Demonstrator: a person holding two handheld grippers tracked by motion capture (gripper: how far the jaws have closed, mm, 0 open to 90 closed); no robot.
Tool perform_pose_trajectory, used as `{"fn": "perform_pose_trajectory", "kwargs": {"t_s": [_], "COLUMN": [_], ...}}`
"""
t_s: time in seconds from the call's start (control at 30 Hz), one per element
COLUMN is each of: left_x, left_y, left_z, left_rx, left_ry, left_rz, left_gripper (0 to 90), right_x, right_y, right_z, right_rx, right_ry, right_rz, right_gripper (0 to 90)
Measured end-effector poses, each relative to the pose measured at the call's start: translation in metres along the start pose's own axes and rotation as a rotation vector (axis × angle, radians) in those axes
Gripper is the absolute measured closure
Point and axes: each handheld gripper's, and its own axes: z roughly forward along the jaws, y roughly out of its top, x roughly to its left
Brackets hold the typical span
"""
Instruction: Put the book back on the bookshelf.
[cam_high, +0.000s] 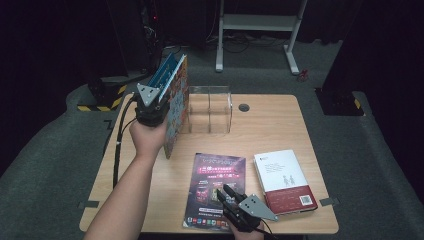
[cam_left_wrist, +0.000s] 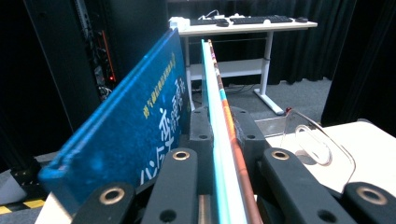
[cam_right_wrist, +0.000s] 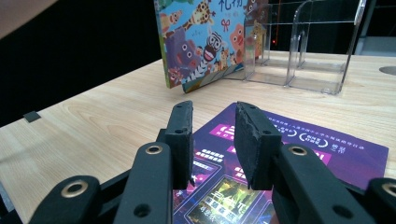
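Left tool: held up over the far-left part of the light wooden worktop, jaws pinching a thin picture book with a colourful cartoon-animal cover. The book stands upright on edge, lifted, its low corner close to the worktop; whether it touches I cannot tell. In the left gripper view the book's edge runs straight up between the two black jaws, which press on it from both sides. Its blue cover with yellow and white lettering splays open to the left.

Clear acrylic book stand with upright dividers: on the worktop just right of the held book, at the far middle. In the right gripper view the book sits just beside the stand's left end; contact not clear.

Right tool: low at the near edge, over the bottom of a flat purple magazine with dark pictures. In the right gripper view its jaws stand a little apart with nothing between them, the magazine lying under and beyond them.

White-and-dark-red paperback with a barcode: flat on the worktop, just right of the magazine, near the right tool.

Round dark cable hole: in the worktop right of the stand.
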Motion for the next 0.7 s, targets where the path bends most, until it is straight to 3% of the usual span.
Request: {"fn": "perform_pose_trajectory", "kwargs": {"t_s": [0.5, 0.7], "left_x": [-0.003, -0.001], "left_y": [-0.029, -0.033], "left_z": [0.006, 0.004], "left_rx": [-0.041, -0.054], "left_ry": [0.013, 0.015], "left_rz": [-0.015, -0.023], "left_gripper": [80.9, 80.2], "right_x": [0.001, 0.002], "right_y": [-0.001, -0.002], "right_z": [0.001, 0.001], "right_rx": [0.010, 0.012], "right_ry": [0.004, 0.006], "right_rz": [-0.004, -0.001], "right_gripper": [67.4, 67.3]}}
